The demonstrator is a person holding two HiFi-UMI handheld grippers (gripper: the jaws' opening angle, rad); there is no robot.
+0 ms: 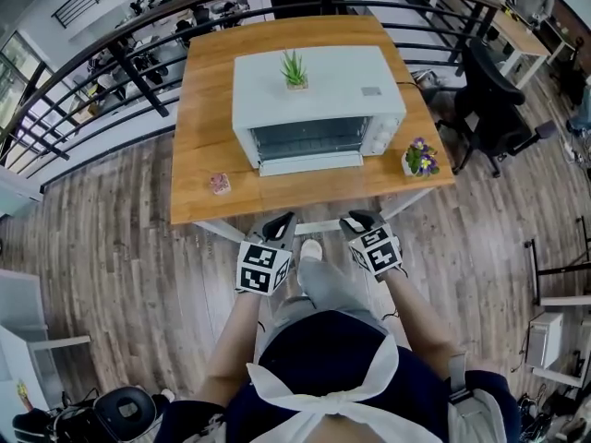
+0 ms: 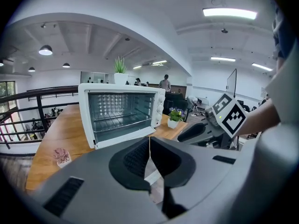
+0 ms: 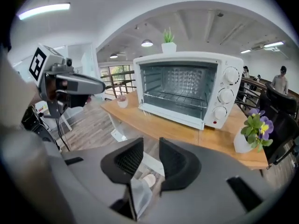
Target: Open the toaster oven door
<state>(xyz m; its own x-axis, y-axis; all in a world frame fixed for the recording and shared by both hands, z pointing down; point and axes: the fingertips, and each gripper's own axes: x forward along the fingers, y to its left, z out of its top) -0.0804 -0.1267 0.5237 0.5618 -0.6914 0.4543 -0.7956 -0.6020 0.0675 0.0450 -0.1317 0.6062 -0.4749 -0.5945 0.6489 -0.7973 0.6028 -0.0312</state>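
The toaster oven (image 1: 319, 109) is sitting at the middle of a wooden table (image 1: 208, 109), its front facing the person, and its glass door (image 1: 309, 141) is standing shut, with a wire rack showing through the pane in both gripper views. Three knobs (image 3: 225, 94) are running down the panel on the right of the door. A small green plant (image 1: 295, 69) in a pale pot is standing on top of the oven. A flowering plant (image 1: 421, 159) in a white pot is resting near the table's front right corner, and a little pink succulent (image 1: 220, 184) is sitting near the front edge on the left, both apart from the oven. The person is standing at the table's near edge and holding both tools low over the wood-plank floor (image 1: 120, 275), short of the tabletop and well apart from the door. The left gripper (image 1: 280, 221) is pointing toward the table; in its own view its jaws are pressing together with only a thin seam between the pads, and the left gripper is clamping nothing. The right gripper (image 1: 355, 220) is hanging beside it; in the right gripper view its jaws are standing partly apart, with nothing between them but floor and the toe of the person's shoe (image 1: 311, 247) far below. A dark office chair (image 1: 494, 100) is standing to the right of the table.
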